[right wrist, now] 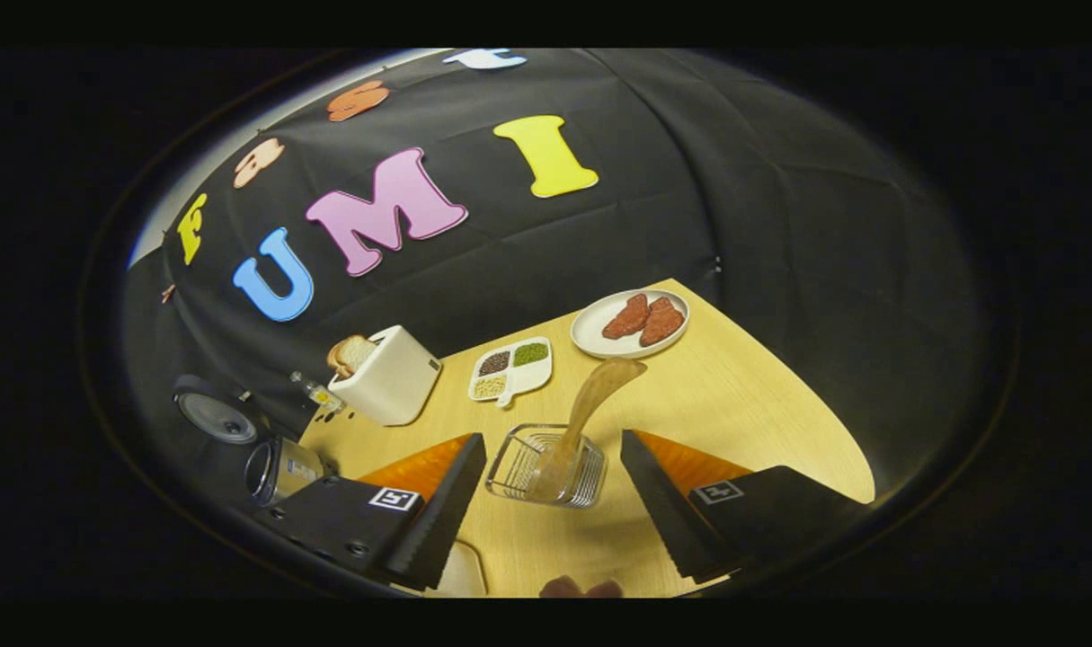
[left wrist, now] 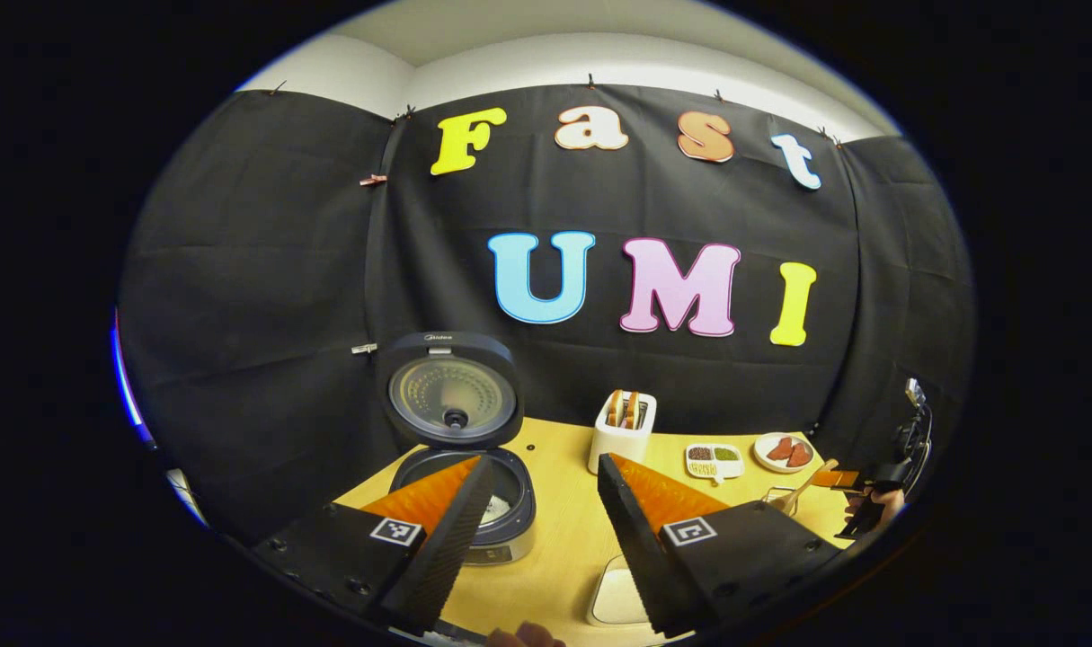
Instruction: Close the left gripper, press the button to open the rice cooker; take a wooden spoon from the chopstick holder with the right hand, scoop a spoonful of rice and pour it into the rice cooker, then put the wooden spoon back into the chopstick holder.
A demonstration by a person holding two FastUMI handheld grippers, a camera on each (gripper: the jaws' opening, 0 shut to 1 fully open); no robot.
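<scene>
Spoon: wooden spoon (right wrist: pixel 590 409) stands in the wire chopstick holder (right wrist: pixel 546 467), leaning toward 1 o'clock, mid-table (right wrist: pixel 761 395).
Right tongs (right wrist: pixel 553 503): wide open, holding nothing, one finger on each side of the holder.
Left tongs (left wrist: pixel 546 521): open and empty, near the rice cooker (left wrist: pixel 474 485), lid up.
Risk: leaning spoon may slip out; light holder may tip.
Hidden: spoon's bottom end is blurry behind wires; rice bowl is hard to find.

Booth was evenly lit from overhead, no harsh shadows. Tabletop (left wrist: pixel 563 530) looked bright, with mild glare on the rice cooker (left wrist: pixel 460 449) lid. Strong fisheye bending at the rims of both views. Wooden spoon (right wrist: pixel 590 404) was motion-blurred in the right gripper view; that view was tilted and darker at its edges.
</scene>
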